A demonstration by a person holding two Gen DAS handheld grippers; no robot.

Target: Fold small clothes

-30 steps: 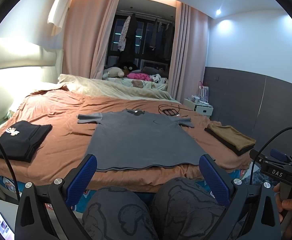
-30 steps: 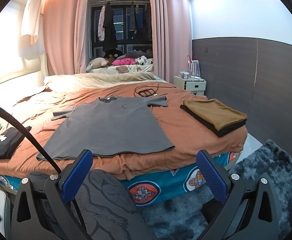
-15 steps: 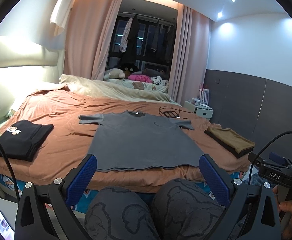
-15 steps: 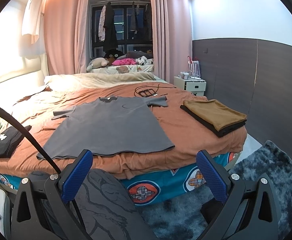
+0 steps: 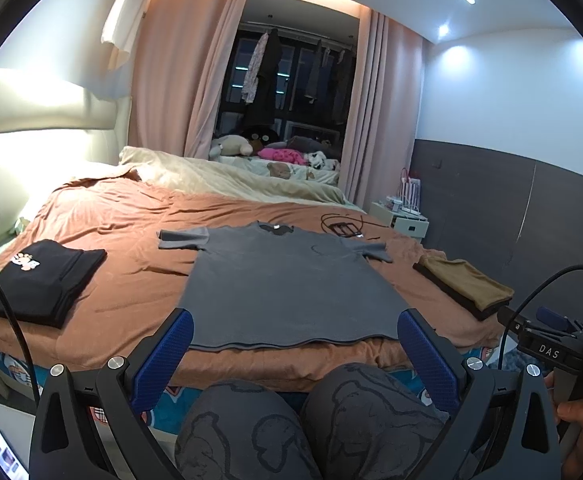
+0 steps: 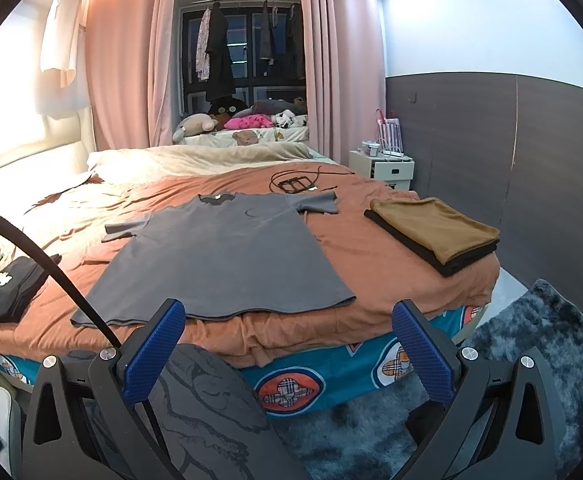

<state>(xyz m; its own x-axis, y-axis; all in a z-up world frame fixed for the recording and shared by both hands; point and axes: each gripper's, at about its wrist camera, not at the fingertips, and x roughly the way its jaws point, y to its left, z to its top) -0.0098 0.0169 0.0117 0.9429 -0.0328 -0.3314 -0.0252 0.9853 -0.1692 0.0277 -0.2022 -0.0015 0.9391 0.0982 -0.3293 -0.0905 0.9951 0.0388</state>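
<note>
While both tongs were held back from the bed [image 5: 131,280], a grey T-shirt [image 5: 291,280] lay spread flat, face up, hem at the near edge, collar toward the far side. Left tongs [image 5: 294,356] were wide apart, gripping nothing, above the person's knees [image 5: 311,420]. Right tongs [image 6: 289,350] likewise spread, empty. A folded black garment w/ white print [image 5: 39,280] sat at the bed's left; a folded tan-on-black stack [image 6: 435,232] at its right corner. Black cable [image 6: 295,182] lay beyond the collar.
</note>
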